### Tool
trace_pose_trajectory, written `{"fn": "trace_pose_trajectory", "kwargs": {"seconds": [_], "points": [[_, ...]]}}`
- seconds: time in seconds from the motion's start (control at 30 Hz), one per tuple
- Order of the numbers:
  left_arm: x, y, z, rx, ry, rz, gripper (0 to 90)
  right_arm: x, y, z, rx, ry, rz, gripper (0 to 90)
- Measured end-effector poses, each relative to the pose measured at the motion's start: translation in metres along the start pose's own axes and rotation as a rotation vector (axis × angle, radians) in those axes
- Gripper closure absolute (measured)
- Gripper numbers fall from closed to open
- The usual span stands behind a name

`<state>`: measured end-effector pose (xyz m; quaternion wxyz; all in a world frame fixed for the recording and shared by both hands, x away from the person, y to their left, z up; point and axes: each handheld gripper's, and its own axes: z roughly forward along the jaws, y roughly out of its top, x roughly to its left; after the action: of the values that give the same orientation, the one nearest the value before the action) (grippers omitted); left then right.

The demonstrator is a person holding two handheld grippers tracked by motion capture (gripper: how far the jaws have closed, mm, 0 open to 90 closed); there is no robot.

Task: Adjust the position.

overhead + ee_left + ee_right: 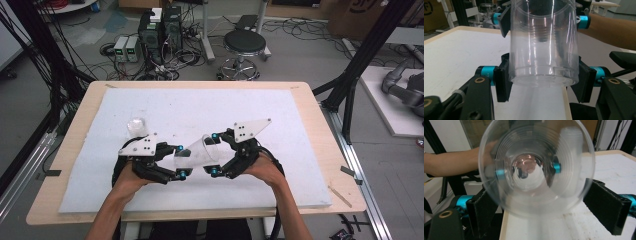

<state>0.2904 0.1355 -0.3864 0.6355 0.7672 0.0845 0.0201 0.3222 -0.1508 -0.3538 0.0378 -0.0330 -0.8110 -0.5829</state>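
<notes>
A clear plastic cup (197,156) hangs on its side over the white foam mat (225,107), held between both grippers. My left gripper (182,161) is shut on the cup's base end; in the left gripper view its black pads (502,82) press the narrow bottom of the cup (544,50) from both sides. My right gripper (214,154) faces it from the right, shut on the cup's wide rim. In the right gripper view the cup's open mouth (536,170) points at the camera, and the pads (609,207) sit against the rim's two sides.
A second clear cup (136,126) stands upside down on the mat behind my left gripper. The mat covers most of the wooden table (320,130). Past the far edge, a black stool (244,45) and computer boxes (160,32) with cables stand on the floor.
</notes>
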Motion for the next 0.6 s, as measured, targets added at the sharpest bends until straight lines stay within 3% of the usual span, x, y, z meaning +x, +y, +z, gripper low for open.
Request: {"fn": "trace_pose_trajectory", "kwargs": {"seconds": [0.53, 0.6], "points": [[-0.0008, -0.0008, 0.0079, 0.021, -0.026, 0.009, 42.0, 0.0019, 0.0041, 0.0083, -0.031, 0.051, -0.005, 14.7], [-0.0008, -0.0026, 0.0085, 0.01, -0.031, 0.0, 42.0, 0.0021, 0.0048, 0.007, -0.054, 0.059, -0.005, 14.8]]}}
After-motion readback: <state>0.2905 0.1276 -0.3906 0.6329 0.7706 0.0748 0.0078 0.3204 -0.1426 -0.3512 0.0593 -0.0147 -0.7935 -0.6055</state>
